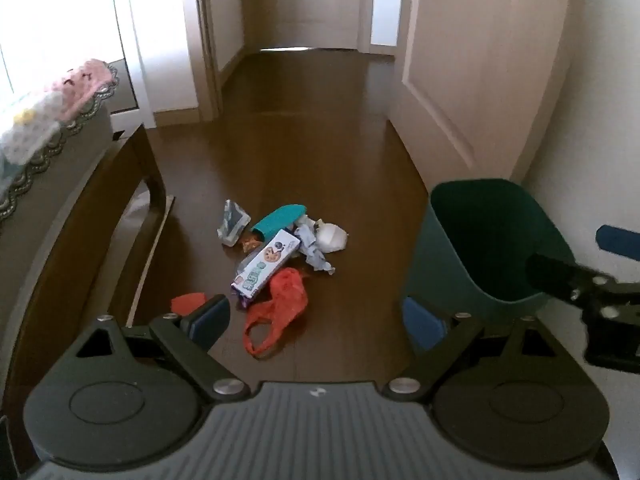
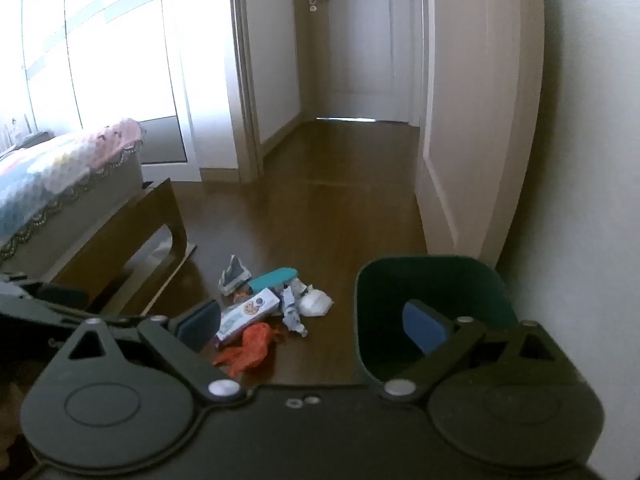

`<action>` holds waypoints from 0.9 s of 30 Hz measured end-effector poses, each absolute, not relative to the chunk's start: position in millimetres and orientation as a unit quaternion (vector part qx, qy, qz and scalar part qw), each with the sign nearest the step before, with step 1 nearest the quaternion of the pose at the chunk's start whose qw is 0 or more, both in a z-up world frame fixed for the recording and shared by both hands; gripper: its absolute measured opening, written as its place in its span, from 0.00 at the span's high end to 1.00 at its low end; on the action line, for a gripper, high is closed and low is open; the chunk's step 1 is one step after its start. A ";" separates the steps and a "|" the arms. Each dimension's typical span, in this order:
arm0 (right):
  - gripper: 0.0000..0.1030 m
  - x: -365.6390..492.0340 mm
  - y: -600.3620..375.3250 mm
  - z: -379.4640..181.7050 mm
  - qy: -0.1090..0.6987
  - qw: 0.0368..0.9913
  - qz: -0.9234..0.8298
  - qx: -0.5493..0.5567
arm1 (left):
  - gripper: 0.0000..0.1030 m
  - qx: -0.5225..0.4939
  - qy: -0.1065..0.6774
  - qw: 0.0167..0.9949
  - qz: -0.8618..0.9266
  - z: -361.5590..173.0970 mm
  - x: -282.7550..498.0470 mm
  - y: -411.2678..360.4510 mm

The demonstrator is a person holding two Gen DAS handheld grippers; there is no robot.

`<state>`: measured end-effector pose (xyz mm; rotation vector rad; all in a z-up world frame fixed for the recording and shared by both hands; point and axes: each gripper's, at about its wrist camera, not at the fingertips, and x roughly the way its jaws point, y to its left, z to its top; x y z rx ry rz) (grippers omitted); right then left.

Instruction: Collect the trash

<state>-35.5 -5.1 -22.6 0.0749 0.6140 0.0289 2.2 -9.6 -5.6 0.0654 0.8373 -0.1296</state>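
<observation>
Currently both grippers hang above a dark wood floor (image 1: 320,128), tilted down, nothing held. Left gripper (image 1: 318,318) fingers spread wide, blue pads apart; only floor and trash show between them. Right gripper (image 2: 312,326) fingers likewise wide and empty.

Trash pile on the floor, ahead of and between the left fingers, apart from them: red plastic bag (image 1: 280,308) nearest, just beyond the left finger (image 1: 210,316); a small red scrap (image 1: 188,302) right beside that finger's tip; cookie box (image 1: 266,266) lying flat past the bag; teal carton (image 1: 278,220) behind the box; crumpled white wad (image 1: 330,238) and blue-white wrapper (image 1: 316,254) to the right of the box; grey pouch (image 1: 232,222) farthest left.

Dark green bin (image 1: 488,248) stands upright by the wall, beyond the left gripper's right finger (image 1: 424,322), mouth open, inside too dark to read. In the right wrist view, the bin (image 2: 432,280) sits directly behind the right finger (image 2: 426,326), pile ahead of the left finger (image 2: 200,324).

Bed with patterned cover (image 1: 48,112) and wooden footboard (image 1: 100,208) off past the left finger. Right gripper's finger pokes into the left wrist view at far right.
</observation>
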 end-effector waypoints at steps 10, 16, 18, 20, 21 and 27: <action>0.05 -38.9 -9.8 -39.4 0.302 0.952 0.010 0.048 | 0.09 0.034 0.400 0.915 -0.051 -0.9 -2.9 -11.0; 0.05 -41.3 -8.4 -39.7 0.297 0.953 0.016 0.050 | 0.09 0.030 0.400 0.915 -0.040 2.0 -7.1 -14.2; 0.05 -41.8 -8.6 -39.7 0.297 0.953 0.020 0.052 | 0.09 0.031 0.398 0.916 -0.039 2.7 -9.3 -16.8; 0.05 -43.3 -11.8 -42.5 0.298 0.953 0.023 0.053 | 0.09 0.029 0.399 0.916 -0.037 2.0 -9.4 -15.8; 0.05 -43.1 -12.4 -42.0 0.299 0.952 0.026 0.055 | 0.09 0.026 0.398 0.916 -0.037 2.7 -10.0 -15.4; 0.05 -45.0 -14.1 -40.5 0.297 0.953 0.033 0.051 | 0.09 0.023 0.398 0.916 -0.035 6.3 -11.3 -15.8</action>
